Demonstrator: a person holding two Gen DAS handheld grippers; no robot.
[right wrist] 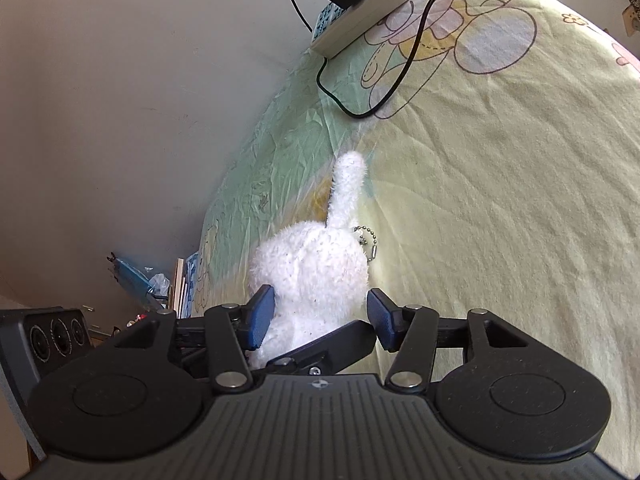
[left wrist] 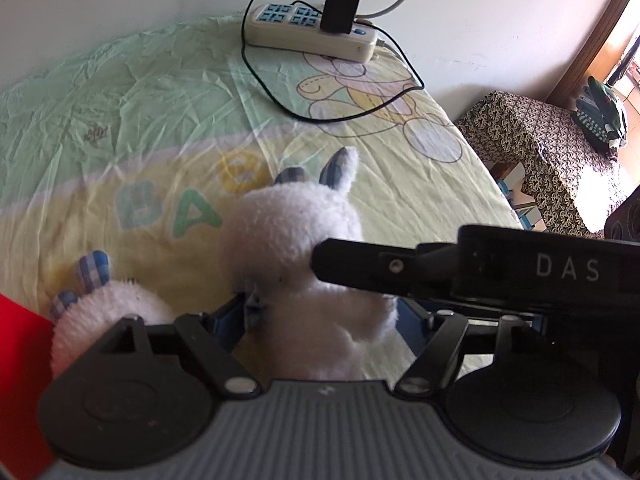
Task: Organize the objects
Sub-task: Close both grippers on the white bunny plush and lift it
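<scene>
A white plush rabbit with blue checked ears stands between the blue pads of my left gripper, which is shut on its body. My right gripper reaches in from the right; its black finger crosses the rabbit in the left wrist view. In the right wrist view the same rabbit sits between the right gripper's blue pads, which look apart from its sides; a bead chain hangs from it. A second white plush rabbit lies on the bed at lower left.
The bed has a yellow and green cartoon sheet. A power strip with a black charger and cable lies by the wall. A red object is at the left edge. A patterned covered stand is beside the bed.
</scene>
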